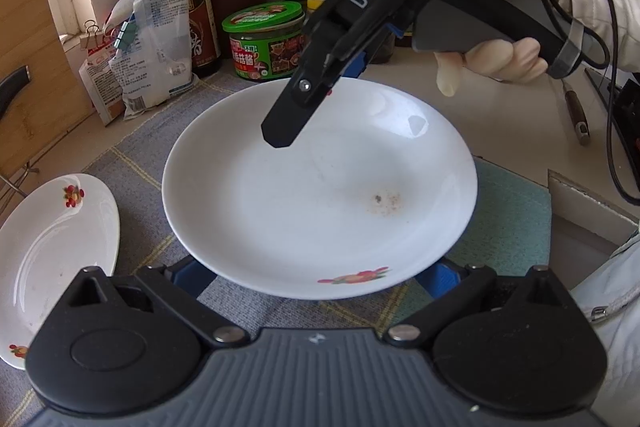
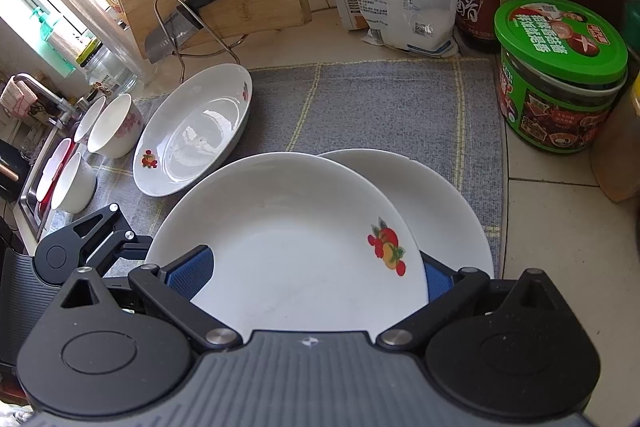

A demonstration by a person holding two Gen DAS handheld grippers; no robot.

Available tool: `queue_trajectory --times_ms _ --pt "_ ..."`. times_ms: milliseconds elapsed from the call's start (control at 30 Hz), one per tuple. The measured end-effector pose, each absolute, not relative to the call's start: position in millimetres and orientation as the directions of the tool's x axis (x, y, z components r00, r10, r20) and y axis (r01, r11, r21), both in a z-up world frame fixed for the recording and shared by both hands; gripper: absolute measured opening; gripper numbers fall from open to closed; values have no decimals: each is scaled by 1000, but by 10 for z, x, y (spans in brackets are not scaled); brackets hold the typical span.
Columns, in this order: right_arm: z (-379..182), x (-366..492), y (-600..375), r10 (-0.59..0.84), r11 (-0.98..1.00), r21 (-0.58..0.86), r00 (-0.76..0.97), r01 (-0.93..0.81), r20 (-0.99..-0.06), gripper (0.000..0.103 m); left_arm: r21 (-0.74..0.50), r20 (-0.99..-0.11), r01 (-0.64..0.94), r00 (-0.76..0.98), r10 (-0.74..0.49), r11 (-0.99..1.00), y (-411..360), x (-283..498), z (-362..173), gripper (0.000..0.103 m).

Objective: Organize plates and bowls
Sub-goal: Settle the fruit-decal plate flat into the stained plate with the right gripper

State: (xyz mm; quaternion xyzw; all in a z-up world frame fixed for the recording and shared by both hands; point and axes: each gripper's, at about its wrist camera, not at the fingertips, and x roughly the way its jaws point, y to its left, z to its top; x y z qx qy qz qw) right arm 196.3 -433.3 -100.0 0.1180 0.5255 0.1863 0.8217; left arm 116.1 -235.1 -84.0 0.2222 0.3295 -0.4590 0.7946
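On my left view the left gripper (image 1: 316,279) stands wide, a white plate (image 1: 320,187) between its blue pads, on the grey mat (image 1: 132,155); the right gripper (image 1: 280,135) hangs over its far rim; I cannot tell its jaws here. On my right view the right gripper (image 2: 316,275) straddles a fruit-printed plate (image 2: 288,239) overlapping another; grip uncertain.

A white fruit-printed plate (image 2: 288,235) overlaps a second white plate (image 2: 448,219) on the grey mat; a third plate (image 2: 192,135) lies tilted beside white bowls (image 2: 114,127).
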Motion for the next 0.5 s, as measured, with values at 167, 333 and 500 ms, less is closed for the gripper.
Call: queue_trajectory --times_ms 167,333,500 --pt "-1022 1960 -4341 425 905 386 378 -177 -822 103 59 -739 875 362 -569 480 -2390 1176 -833 102" --pt "-1060 1948 -4359 424 905 389 376 -169 -824 103 79 -761 871 367 -535 486 -2445 1189 -827 102" --pt "-1078 1944 -4392 428 904 395 374 -164 -823 103 73 -784 870 352 -512 487 -2483 1244 -837 102"
